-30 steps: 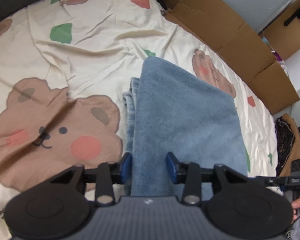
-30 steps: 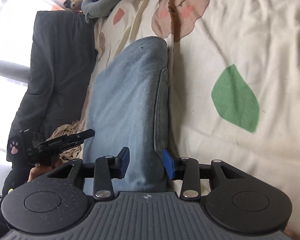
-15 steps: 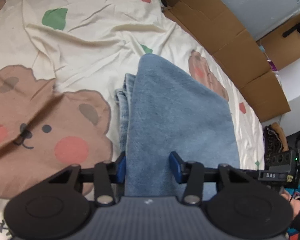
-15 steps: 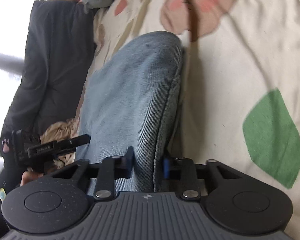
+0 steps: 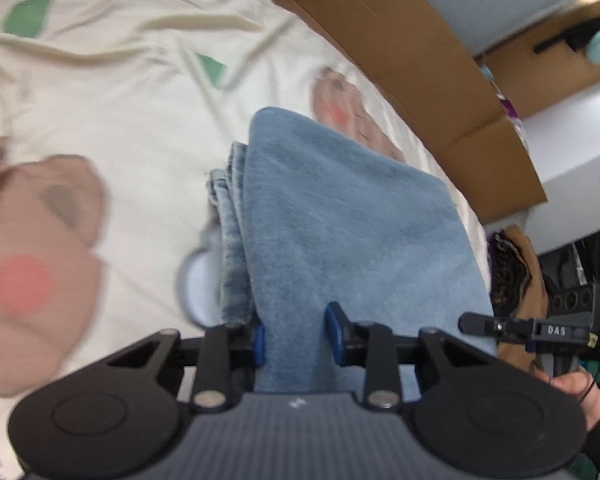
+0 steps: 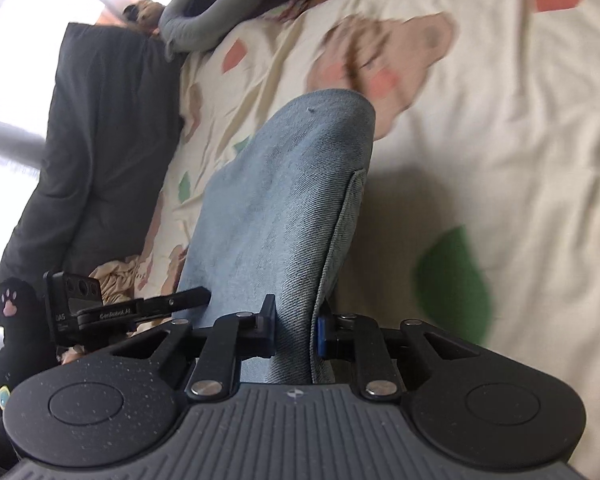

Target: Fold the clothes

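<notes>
Folded blue jeans (image 5: 340,220) lie lengthwise on the bear-print bed sheet (image 5: 120,100). My left gripper (image 5: 296,334) has one end of the stack between its blue pads; its jaws are closing and the denim fills the gap. A white pocket lining (image 5: 198,280) shows beside the left pad. In the right wrist view the jeans (image 6: 284,200) rise off the sheet, casting a shadow. My right gripper (image 6: 296,328) pinches the other end, its jaws still closing on the cloth. Each view shows the opposite gripper (image 5: 540,328) (image 6: 112,312) at the side.
Flattened cardboard (image 5: 400,40) runs along the bed's far side. A brown heap of clothes (image 5: 516,272) lies past the bed's edge. A dark garment (image 6: 100,140) and a grey plush (image 6: 212,20) sit by the window side. A hand (image 5: 572,392) holds the right gripper.
Both pairs of jaws have narrowed onto the jeans. The right end of the jeans has come up off the sheet. The left gripper slid forward and a pocket lining came into sight.
</notes>
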### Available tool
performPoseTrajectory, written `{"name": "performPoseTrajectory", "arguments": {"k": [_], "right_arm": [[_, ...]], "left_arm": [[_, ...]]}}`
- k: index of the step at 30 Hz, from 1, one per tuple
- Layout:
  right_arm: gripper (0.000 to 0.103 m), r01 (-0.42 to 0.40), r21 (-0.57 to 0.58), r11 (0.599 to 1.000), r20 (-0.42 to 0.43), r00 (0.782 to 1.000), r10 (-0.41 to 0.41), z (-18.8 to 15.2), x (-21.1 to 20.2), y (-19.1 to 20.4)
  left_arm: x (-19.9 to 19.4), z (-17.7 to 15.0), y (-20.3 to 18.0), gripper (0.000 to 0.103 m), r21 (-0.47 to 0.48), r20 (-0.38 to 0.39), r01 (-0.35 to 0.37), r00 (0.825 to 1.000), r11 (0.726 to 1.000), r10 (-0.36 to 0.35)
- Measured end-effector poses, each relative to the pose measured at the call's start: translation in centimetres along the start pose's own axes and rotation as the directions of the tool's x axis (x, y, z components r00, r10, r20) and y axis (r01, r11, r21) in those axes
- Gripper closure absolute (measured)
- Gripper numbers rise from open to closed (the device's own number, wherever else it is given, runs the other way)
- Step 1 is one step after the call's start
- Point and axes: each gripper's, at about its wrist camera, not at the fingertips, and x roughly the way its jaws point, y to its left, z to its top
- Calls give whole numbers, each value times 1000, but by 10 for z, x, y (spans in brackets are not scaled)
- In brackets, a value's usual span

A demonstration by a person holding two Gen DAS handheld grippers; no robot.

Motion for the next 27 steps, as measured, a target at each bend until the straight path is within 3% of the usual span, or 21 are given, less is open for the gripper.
{"name": "performPoseTrajectory", "arguments": {"k": [9, 12, 15, 18, 20, 27], "right_arm": [[85, 76, 23, 997, 14, 997, -76, 4, -55, -40], [85, 95, 27, 995, 13, 995, -96, 6, -65, -49], [85, 110, 46, 993, 8, 994, -111, 3, -70, -60], [85, 124, 82, 989, 1, 992, -125, -2, -67, -73], [85, 137, 108, 985, -10, 991, -136, -5, -60, -84], [83, 144, 129, 981, -24, 990, -142, -9, -50, -99]], "left_arm": [[38, -4, -48, 74, 74, -88, 78, 994, 994, -72], [46, -3, -59, 75, 150, -158, 117, 983, 982, -93], [44, -5, -65, 75, 161, -162, 115, 983, 980, -88], [39, -6, -68, 70, 174, -156, 106, 985, 979, -79], [36, -7, -66, 58, 172, -151, 104, 985, 980, -78], [39, -10, -61, 52, 140, -137, 107, 987, 984, -88]]}}
